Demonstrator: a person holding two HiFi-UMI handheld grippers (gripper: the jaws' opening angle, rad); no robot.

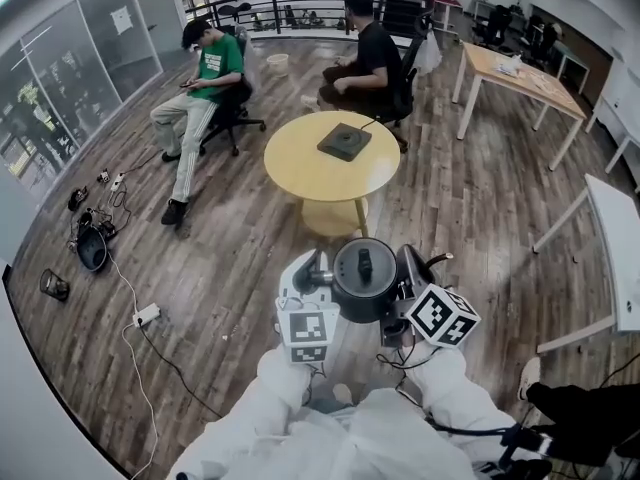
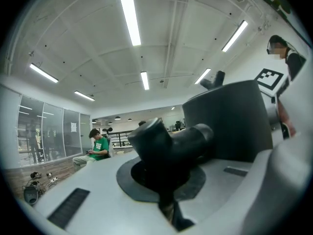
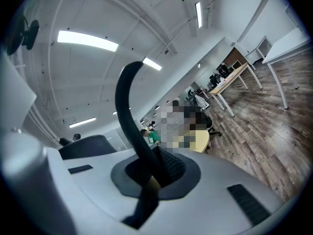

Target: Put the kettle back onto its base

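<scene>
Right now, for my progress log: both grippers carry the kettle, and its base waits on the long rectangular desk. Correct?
Not quite. The base lies on the round yellow table, as the head view shows. The rest holds: the left gripper and the right gripper carry the kettle.

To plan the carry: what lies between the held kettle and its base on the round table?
In the head view, only wooden floor and the yellow table's foot and near top lie between kettle and base.
</scene>
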